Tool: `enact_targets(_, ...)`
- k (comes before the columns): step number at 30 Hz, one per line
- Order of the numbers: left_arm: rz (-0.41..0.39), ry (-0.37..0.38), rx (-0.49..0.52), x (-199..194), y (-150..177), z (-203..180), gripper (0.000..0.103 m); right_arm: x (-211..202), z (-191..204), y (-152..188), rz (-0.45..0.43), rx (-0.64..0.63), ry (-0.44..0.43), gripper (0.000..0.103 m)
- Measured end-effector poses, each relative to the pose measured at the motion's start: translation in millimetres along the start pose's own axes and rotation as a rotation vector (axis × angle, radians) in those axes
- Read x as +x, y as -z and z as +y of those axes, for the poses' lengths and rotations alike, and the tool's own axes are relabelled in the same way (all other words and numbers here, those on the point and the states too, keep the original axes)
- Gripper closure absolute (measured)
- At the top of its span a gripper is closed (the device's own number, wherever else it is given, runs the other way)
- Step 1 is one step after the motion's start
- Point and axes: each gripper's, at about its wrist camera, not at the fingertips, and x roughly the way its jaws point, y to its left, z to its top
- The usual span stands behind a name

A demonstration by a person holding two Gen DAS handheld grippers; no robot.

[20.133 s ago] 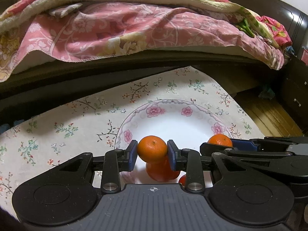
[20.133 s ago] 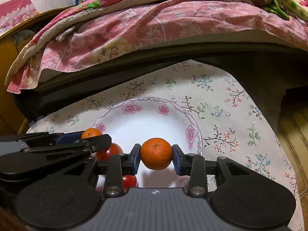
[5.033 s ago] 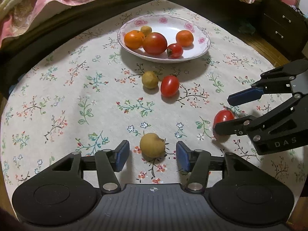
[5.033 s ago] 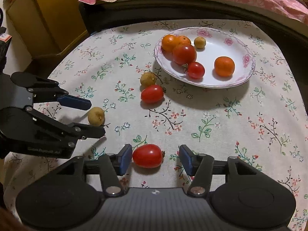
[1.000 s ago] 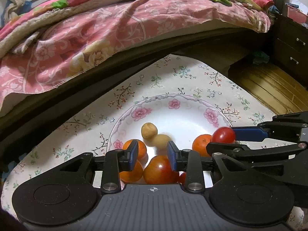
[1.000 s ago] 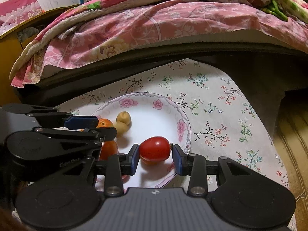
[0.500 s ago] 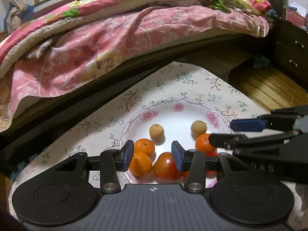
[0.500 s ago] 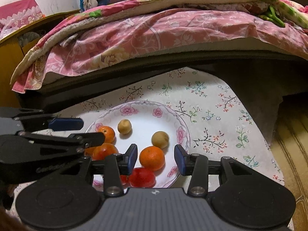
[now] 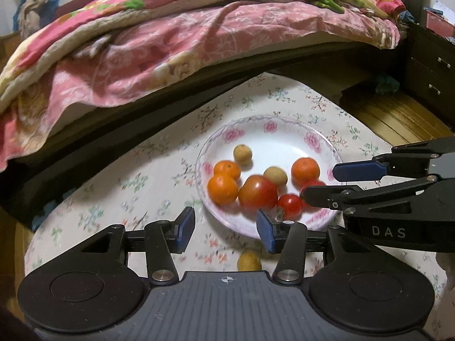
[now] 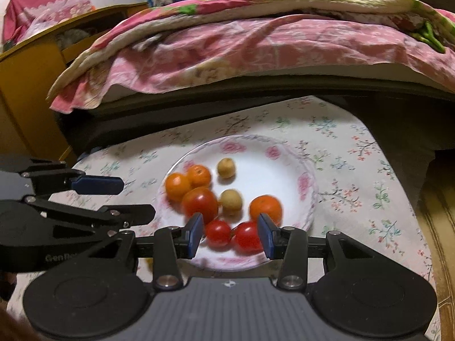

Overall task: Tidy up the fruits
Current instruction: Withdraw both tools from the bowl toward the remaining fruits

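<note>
A white floral plate [image 9: 284,142] [image 10: 273,153] sits on the flowered tablecloth and holds several fruits: three oranges [image 9: 223,189] [image 10: 266,207], a big tomato [image 9: 257,194] [image 10: 200,203], two small red tomatoes [image 10: 247,237] [image 9: 290,206] and two tan round fruits [image 9: 242,153] [image 10: 231,199]. One more tan fruit [image 9: 248,261] lies on the cloth in front of the plate. My left gripper [image 9: 225,228] is open and empty above the plate's near-left rim. My right gripper [image 10: 231,234] is open and empty over the small tomatoes, and it also shows at the right of the left wrist view [image 9: 321,180].
A bed with a pink floral quilt [image 9: 199,37] runs along the far side of the table. A yellow wooden cabinet [image 10: 25,85] stands at the left. Dark drawers [image 9: 432,68] and a wooden floor [image 9: 398,119] lie to the right.
Both grippers have pulled back and up from the plate and opened wider. The right gripper's tomato now lies on the plate; a tan fruit on the cloth has come into view.
</note>
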Motion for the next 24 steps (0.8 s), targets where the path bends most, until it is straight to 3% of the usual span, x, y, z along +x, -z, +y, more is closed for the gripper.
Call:
enact_targets(9,0.025,-0.008,-0.118,-29.9,32.7,14.4,0.044,-7.7,27.1,27.8,0.090,-0.063,-0.090,0.059)
enact_targets(24,0.037,-0.008,-0.110,-33.4,46.4,27.3,0.042,36.8,48.9,42.7,0.176,-0.115,-0.119,0.058)
